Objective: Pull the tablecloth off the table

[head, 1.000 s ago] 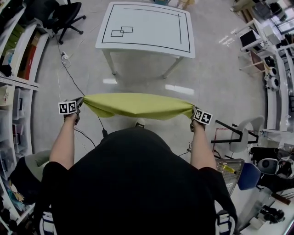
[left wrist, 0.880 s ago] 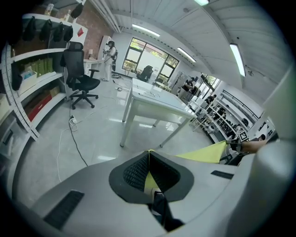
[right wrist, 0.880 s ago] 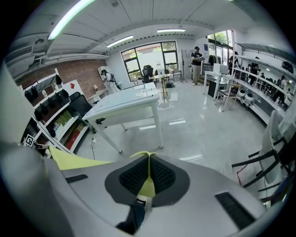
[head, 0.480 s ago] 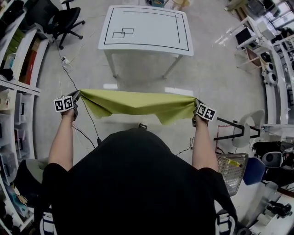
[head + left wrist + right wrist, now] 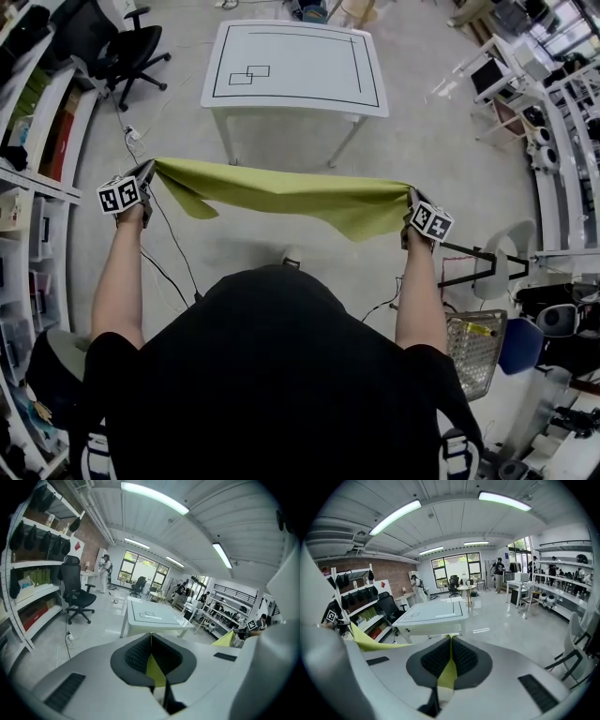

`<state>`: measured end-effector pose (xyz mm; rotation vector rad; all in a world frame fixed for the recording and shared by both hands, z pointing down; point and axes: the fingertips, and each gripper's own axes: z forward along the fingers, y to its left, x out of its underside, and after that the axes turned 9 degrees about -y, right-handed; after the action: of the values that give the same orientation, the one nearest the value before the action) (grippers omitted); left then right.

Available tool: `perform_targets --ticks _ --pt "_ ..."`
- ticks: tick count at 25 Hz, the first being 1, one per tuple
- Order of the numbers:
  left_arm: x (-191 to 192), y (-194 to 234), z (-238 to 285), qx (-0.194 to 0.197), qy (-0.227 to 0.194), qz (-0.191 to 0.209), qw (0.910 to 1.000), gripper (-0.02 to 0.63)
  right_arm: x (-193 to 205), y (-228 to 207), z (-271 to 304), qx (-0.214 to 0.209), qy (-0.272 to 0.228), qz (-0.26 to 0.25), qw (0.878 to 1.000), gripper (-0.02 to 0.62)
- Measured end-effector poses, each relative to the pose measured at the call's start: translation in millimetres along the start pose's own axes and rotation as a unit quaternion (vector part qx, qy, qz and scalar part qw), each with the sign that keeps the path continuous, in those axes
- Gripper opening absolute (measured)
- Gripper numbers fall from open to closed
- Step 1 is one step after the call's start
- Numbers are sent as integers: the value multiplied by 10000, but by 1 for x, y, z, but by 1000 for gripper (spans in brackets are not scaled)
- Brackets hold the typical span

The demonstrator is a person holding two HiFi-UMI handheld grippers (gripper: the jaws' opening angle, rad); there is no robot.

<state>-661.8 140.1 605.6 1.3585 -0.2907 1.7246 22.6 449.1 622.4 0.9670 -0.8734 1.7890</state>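
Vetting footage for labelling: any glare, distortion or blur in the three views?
Head view: heavy fisheye bends the shelves; glare streaks on the floor right of the table; tablecloth sharp. Left gripper view: black vignette corners, ceiling light blown out. Right gripper view: same vignette.

No legible text, label, brand, number or sign anywhere

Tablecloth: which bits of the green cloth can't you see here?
- Head view: the tablecloth sags in folds, hiding its underside and full shape.
- Left gripper view: the left gripper covers most beyond a pinched sliver.
- Right gripper view: the right gripper hides most of it too.
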Motion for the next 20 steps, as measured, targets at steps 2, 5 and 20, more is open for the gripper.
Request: perform_targets --ticks 2,5,20 --pt "-17 -1 -7 17 -136 25 9999 21 -15 7 -11 14 -144 -6 9999 23" --pt "-42 -2 -19 -7 -323 94 9994 21 -37 21 -26 -47 -336 -76 9994 23" --pt "-106 -17 -57 134 -1062 184 9941 21 -102 54 -67 -340 -853 -206 9956 23"
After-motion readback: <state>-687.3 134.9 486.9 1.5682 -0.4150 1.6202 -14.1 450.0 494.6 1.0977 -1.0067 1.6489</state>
